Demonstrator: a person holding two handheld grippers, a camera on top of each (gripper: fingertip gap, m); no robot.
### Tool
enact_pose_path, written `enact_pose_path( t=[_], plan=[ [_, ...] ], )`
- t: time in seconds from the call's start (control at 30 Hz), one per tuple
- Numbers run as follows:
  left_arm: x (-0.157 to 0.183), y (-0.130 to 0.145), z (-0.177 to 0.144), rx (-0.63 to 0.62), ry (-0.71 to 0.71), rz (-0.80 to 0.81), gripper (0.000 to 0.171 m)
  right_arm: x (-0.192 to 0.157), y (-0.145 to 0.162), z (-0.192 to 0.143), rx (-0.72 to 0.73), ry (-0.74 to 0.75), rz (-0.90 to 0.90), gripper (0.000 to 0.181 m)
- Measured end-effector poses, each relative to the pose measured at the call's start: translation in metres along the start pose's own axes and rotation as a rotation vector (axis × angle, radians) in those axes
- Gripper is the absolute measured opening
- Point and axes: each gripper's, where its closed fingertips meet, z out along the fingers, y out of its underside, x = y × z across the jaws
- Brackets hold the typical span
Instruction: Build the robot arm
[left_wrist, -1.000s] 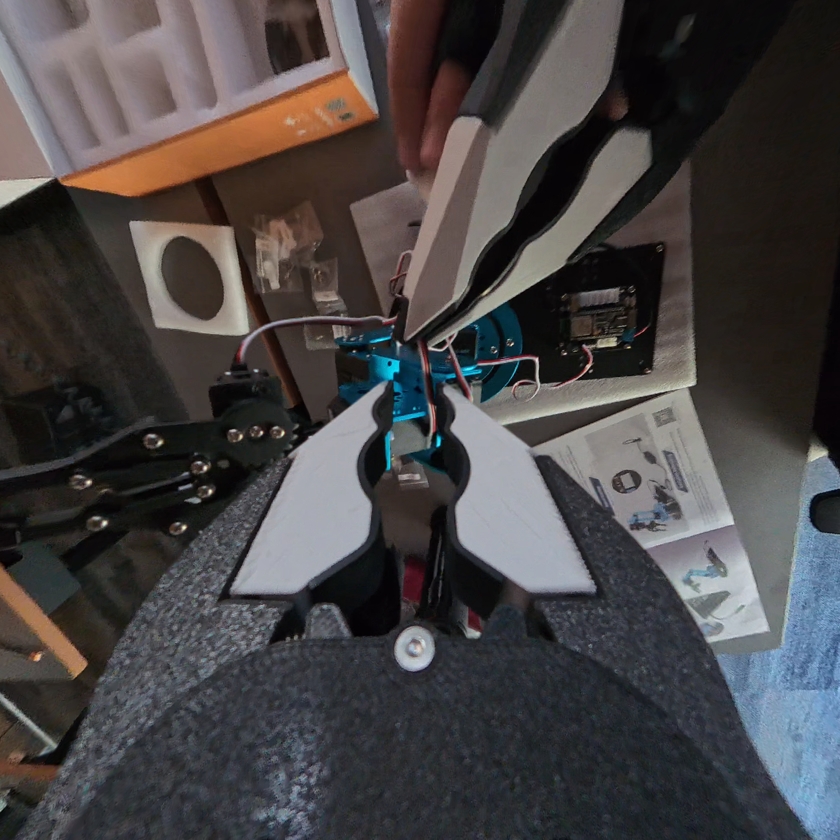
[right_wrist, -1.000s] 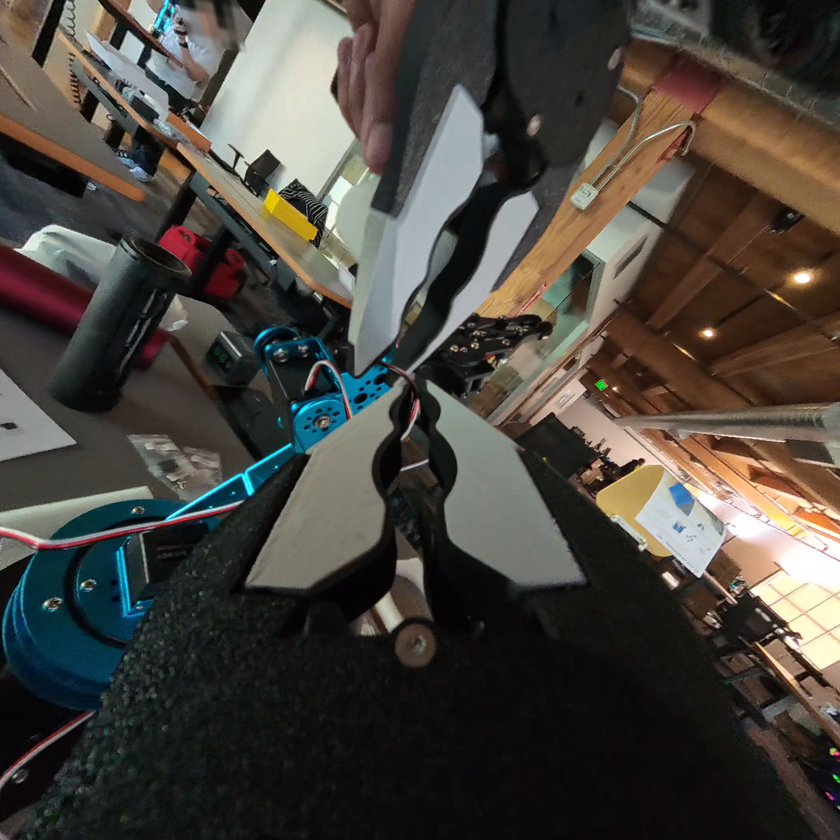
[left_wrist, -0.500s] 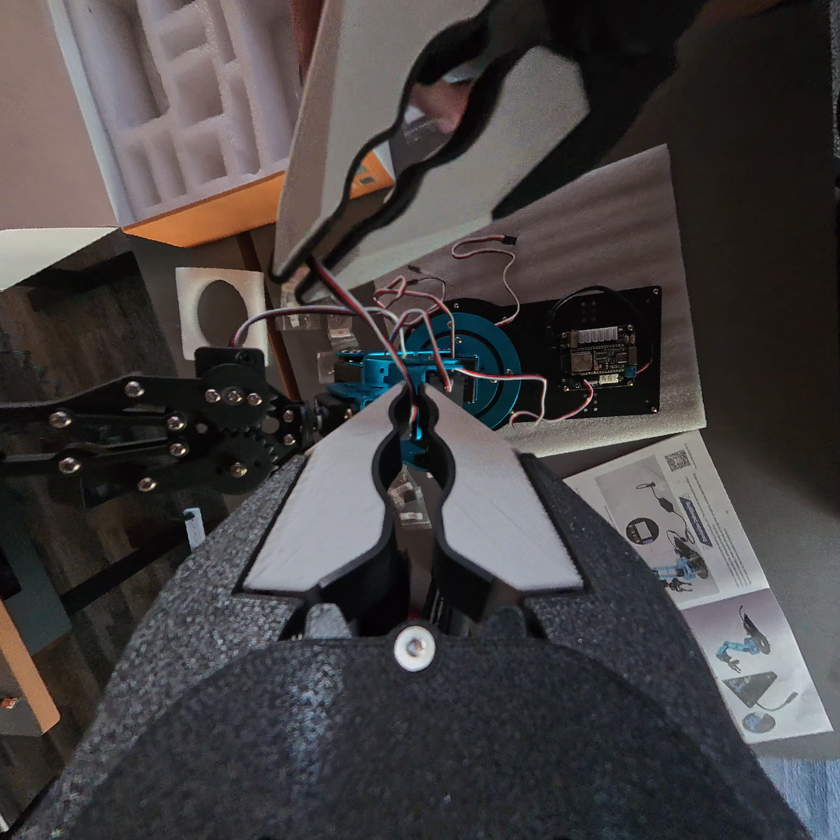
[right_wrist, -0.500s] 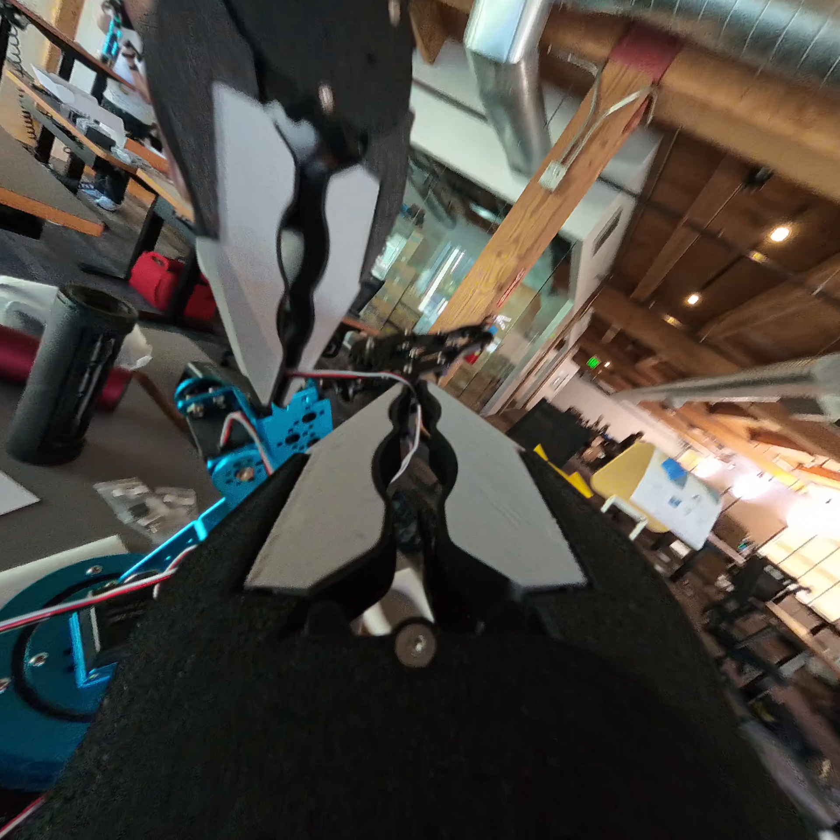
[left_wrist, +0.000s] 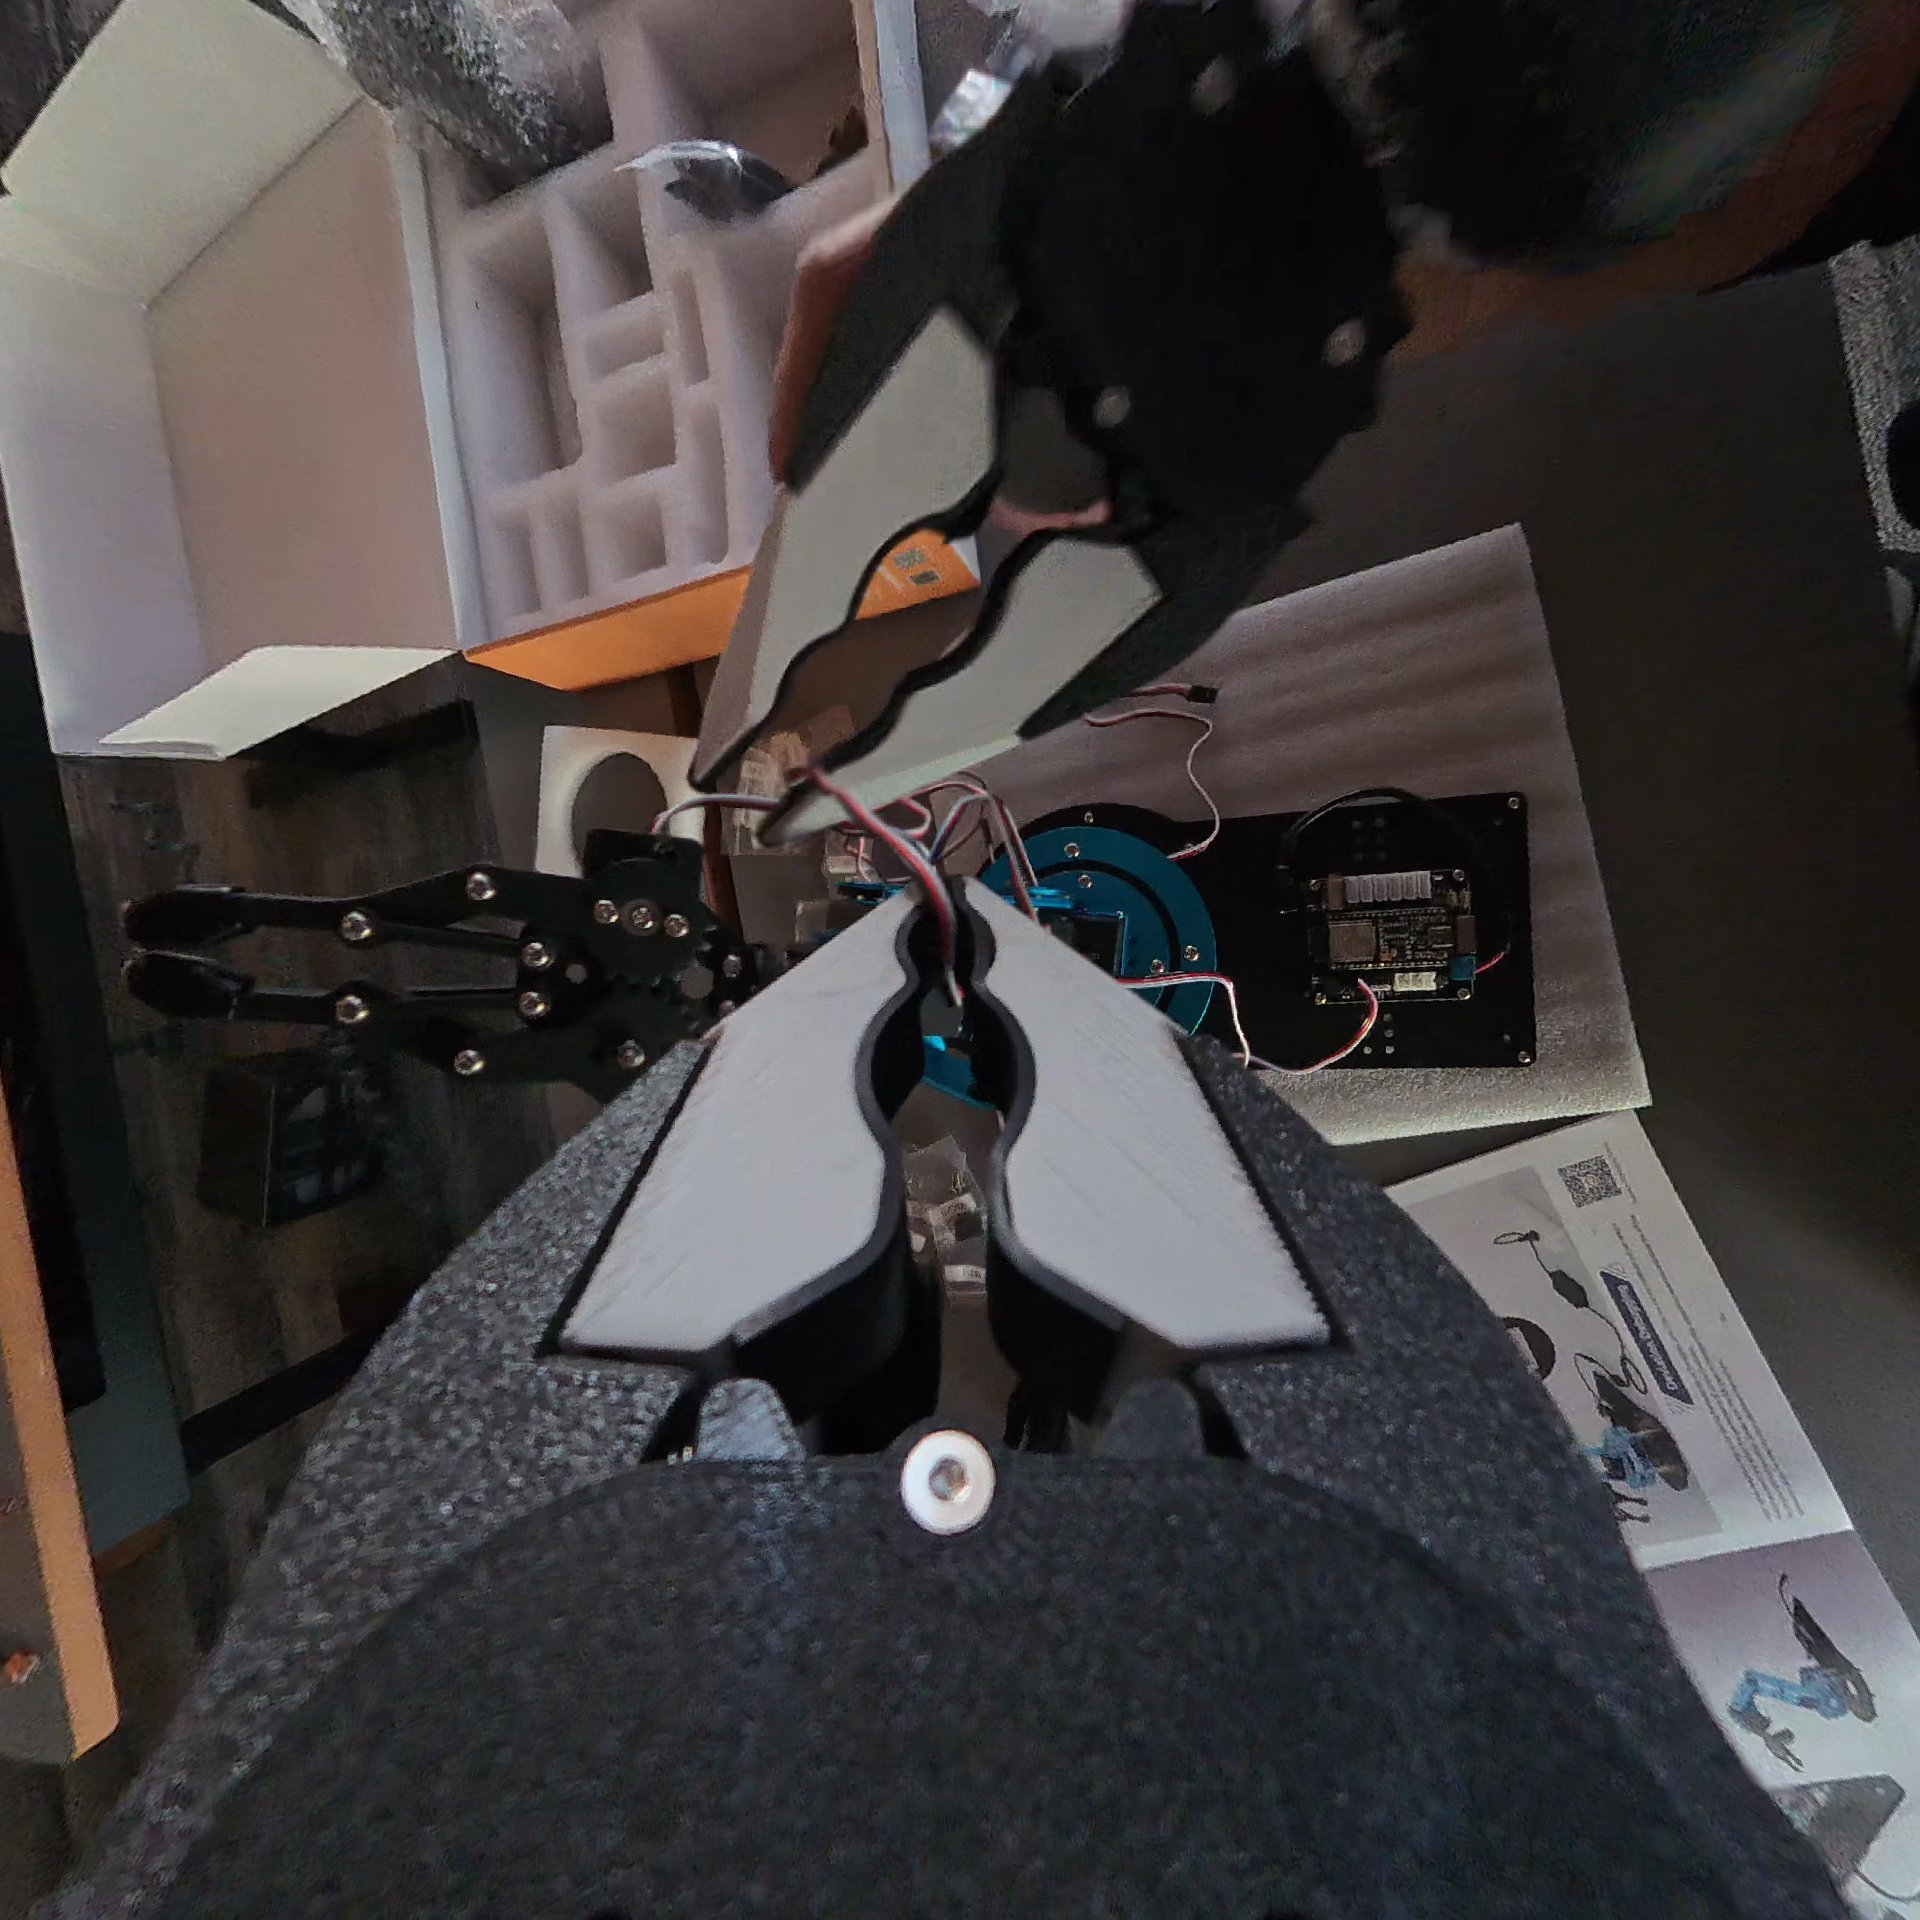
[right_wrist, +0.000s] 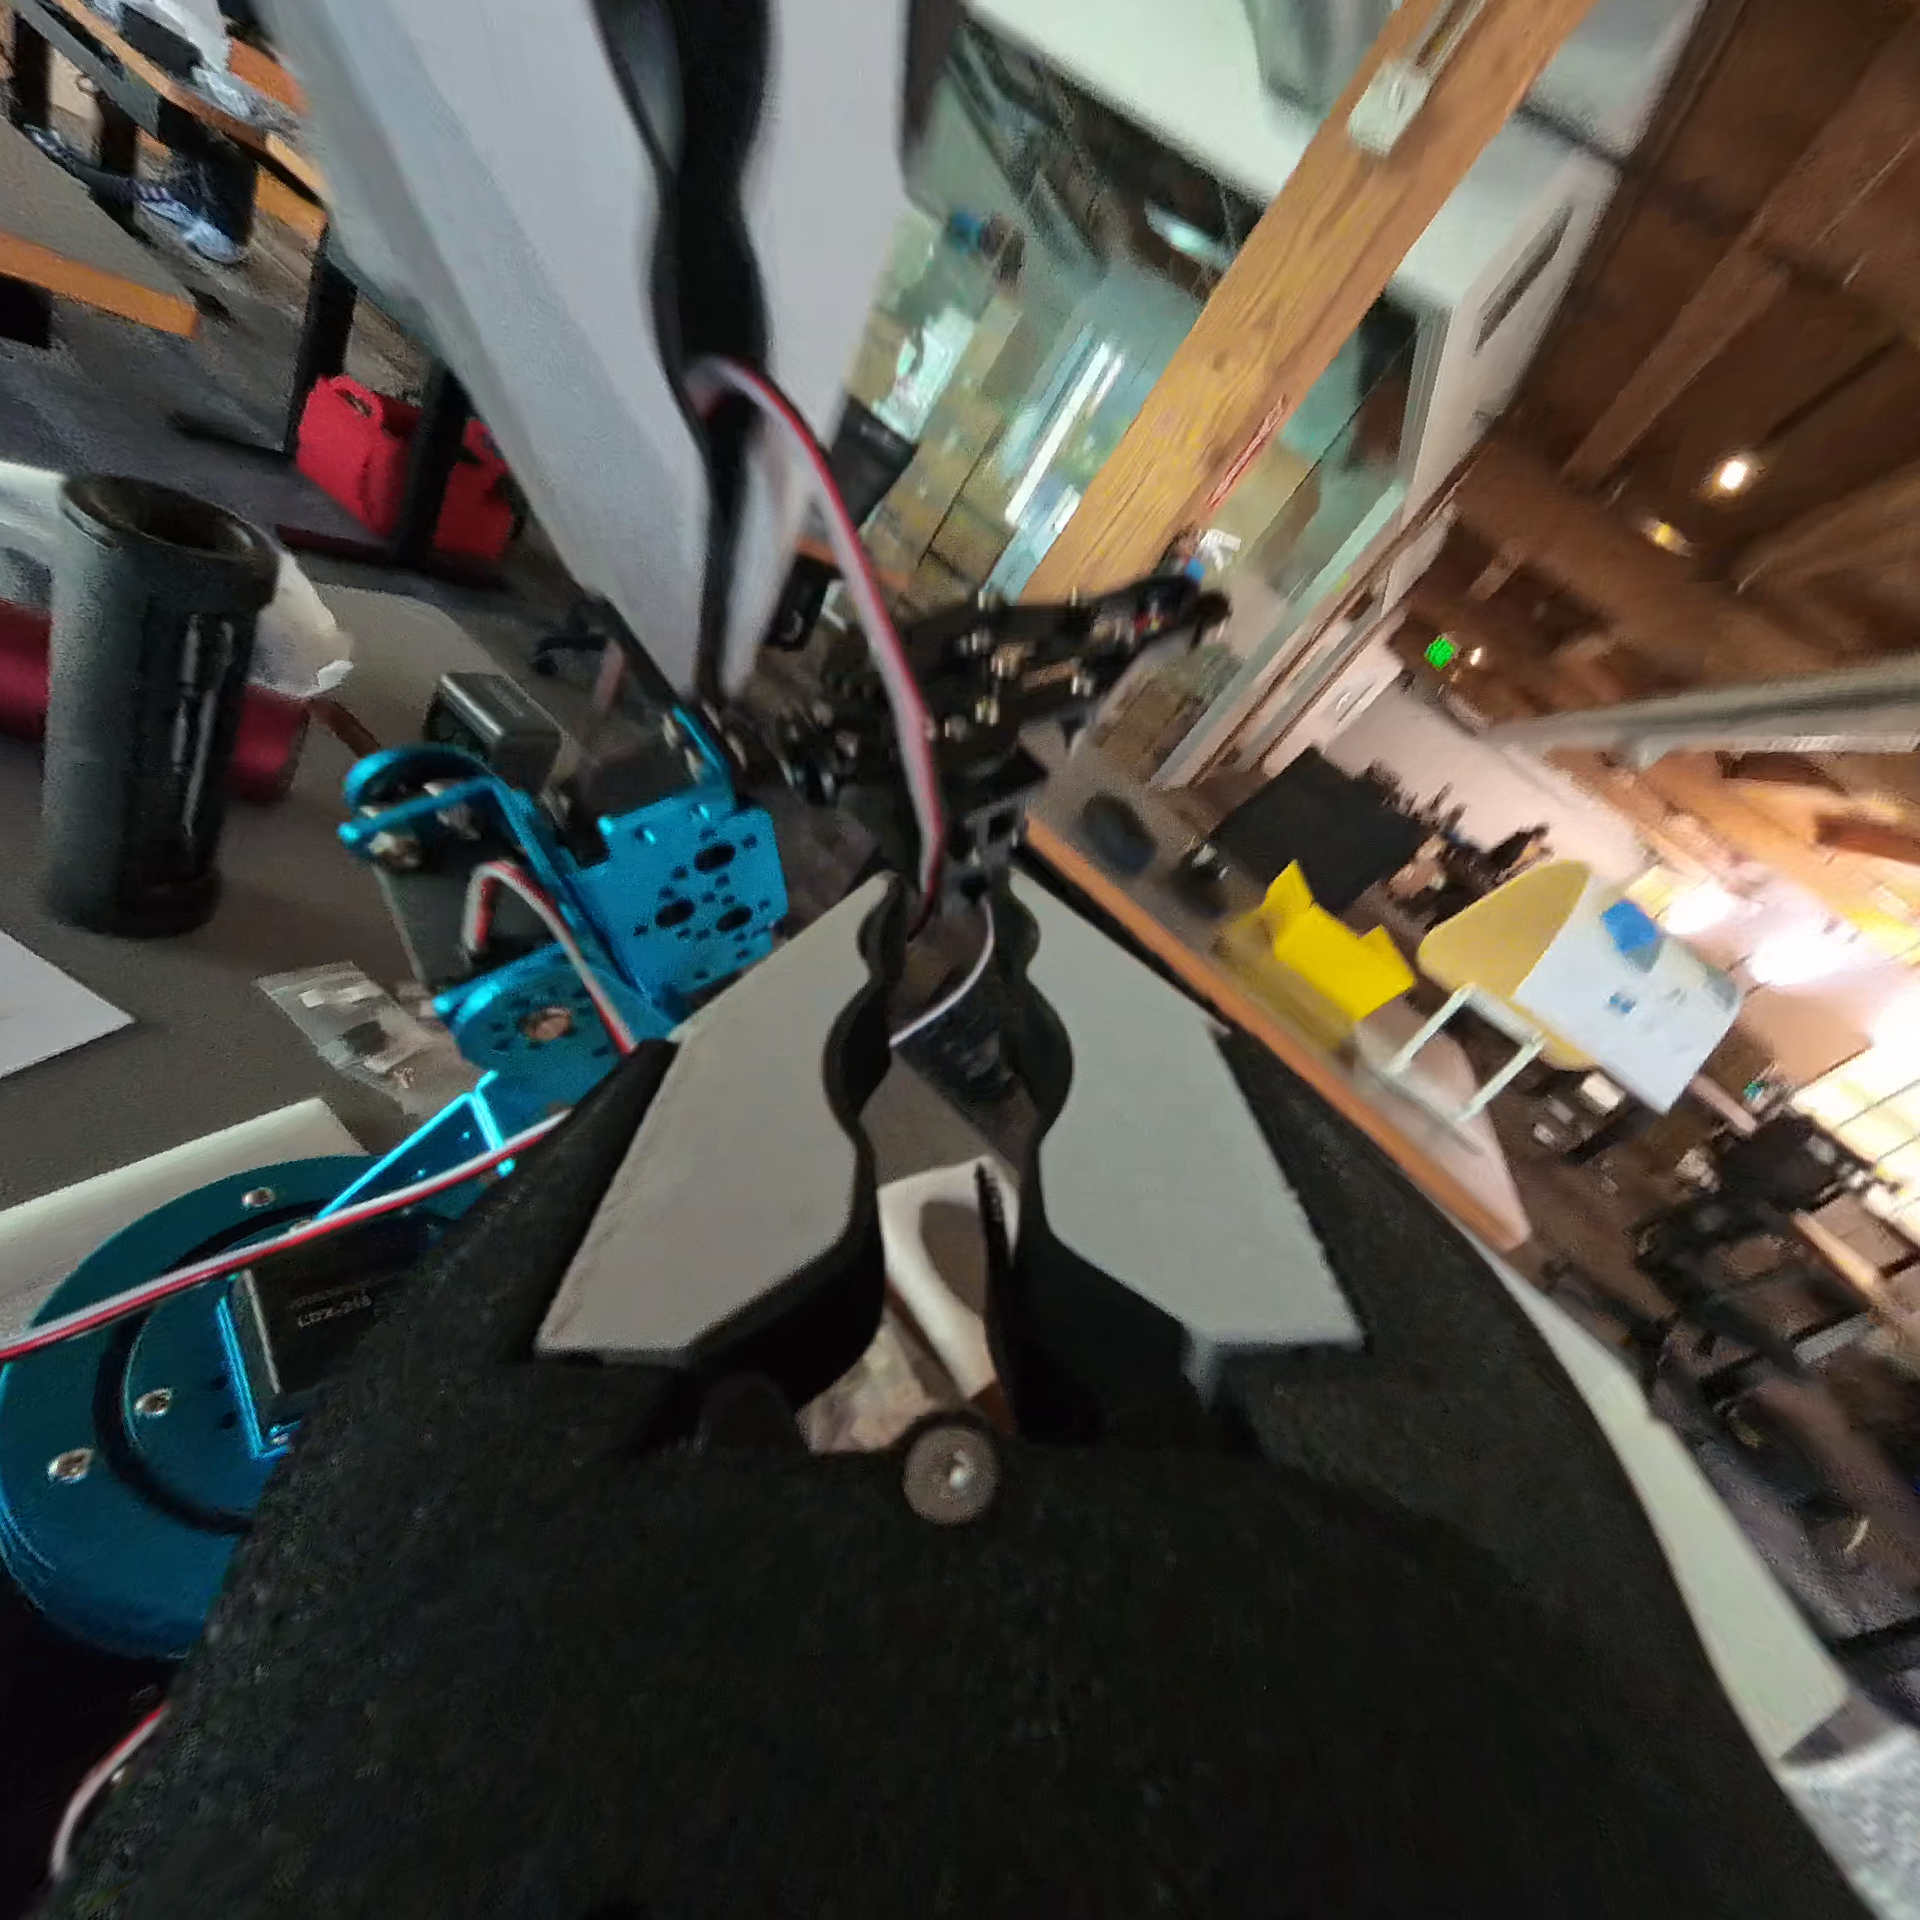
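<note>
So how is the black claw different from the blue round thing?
The black claw is long, with two thin fingers and gears; the blue disc is round and flat. The claw sticks out sideways, off the foam sheet; the disc sits on a black plate on it. Both carry small screws.

Right claw (left_wrist: 774, 805) swung left, tips parted slightly on servo wire (left_wrist: 883, 831); left claw (left_wrist: 940, 894) closed onto wire.

Ahead of your left gripper (left_wrist: 940, 902), looping servo wires (left_wrist: 935, 831) and the other gripper (left_wrist: 774, 805) crowd the way. The black claw (left_wrist: 436, 961) blocks the left. Bare foam (left_wrist: 1403, 665) beyond the black board (left_wrist: 1382, 935) lies open.
</note>
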Motion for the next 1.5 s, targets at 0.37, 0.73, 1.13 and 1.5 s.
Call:
enact_pose_path(
  t=[0.37,0.73,1.13,1.5],
  plan=[
    [0.009,-0.009,-0.008,0.044,-0.036,0.000,0.014,0.051,-0.102,-0.055,0.280,0.228,-0.156,0.000],
    [0.000,-0.045,-0.040,0.139,-0.277,0.101,0.000,0.024,-0.093,-0.055,0.123,0.194,-0.231,0.021],
    [0.003,-0.038,-0.049,0.175,-0.261,0.097,0.000,0.003,-0.021,-0.005,-0.012,-0.115,0.239,0.002],
    [0.000,-0.025,-0.050,0.147,-0.308,0.105,0.000,0.085,-0.144,-0.111,0.272,0.392,-0.179,0.000]
  ],
)
